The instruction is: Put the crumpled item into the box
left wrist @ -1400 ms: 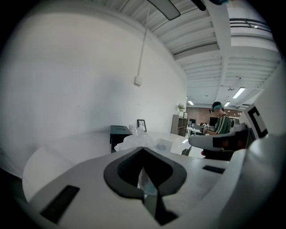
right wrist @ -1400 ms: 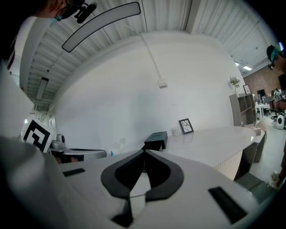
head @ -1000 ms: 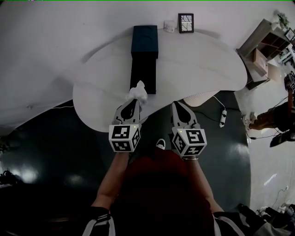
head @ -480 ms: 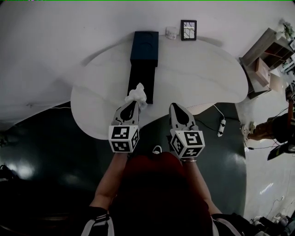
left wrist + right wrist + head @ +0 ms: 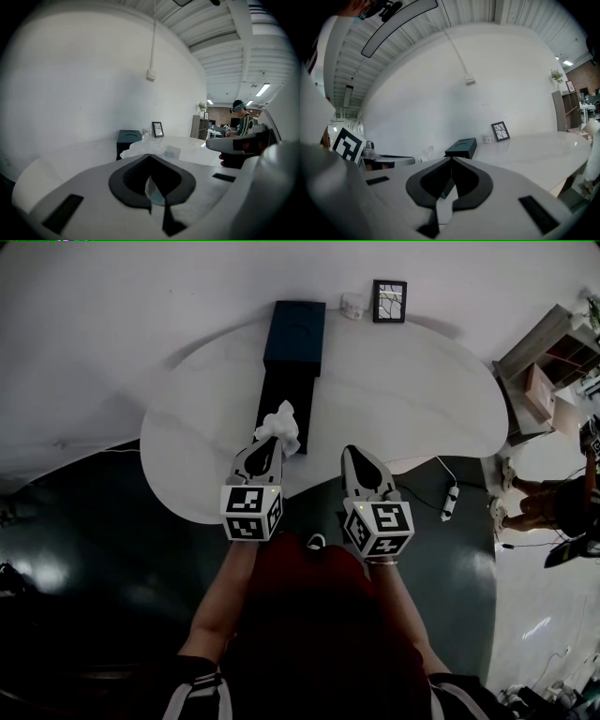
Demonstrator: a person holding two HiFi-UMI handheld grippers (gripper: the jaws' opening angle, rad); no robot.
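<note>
A crumpled white item (image 5: 280,423) hangs at the near end of the dark blue box (image 5: 295,326), whose long dark part (image 5: 286,395) stretches toward me on the white table (image 5: 412,390). My left gripper (image 5: 269,441) is shut on that item. In the left gripper view the jaws (image 5: 150,155) meet with the crinkled item (image 5: 157,148) bunched just beyond them, and the box (image 5: 128,138) stands further back. To the right, my right gripper (image 5: 353,453) is shut with nothing in it, over the table's near edge; the right gripper view shows its jaws (image 5: 451,159) closed and the box (image 5: 461,147) ahead.
A small picture frame (image 5: 389,301) and a little white object (image 5: 352,306) stand at the table's far edge by the wall. Shelves (image 5: 544,381) stand at the right. A power strip (image 5: 448,502) lies on the dark floor, and a person (image 5: 553,507) is at the far right.
Both grippers have edged slightly forward over the table's near edge. The left one still holds the crumpled item by the box's near end.
</note>
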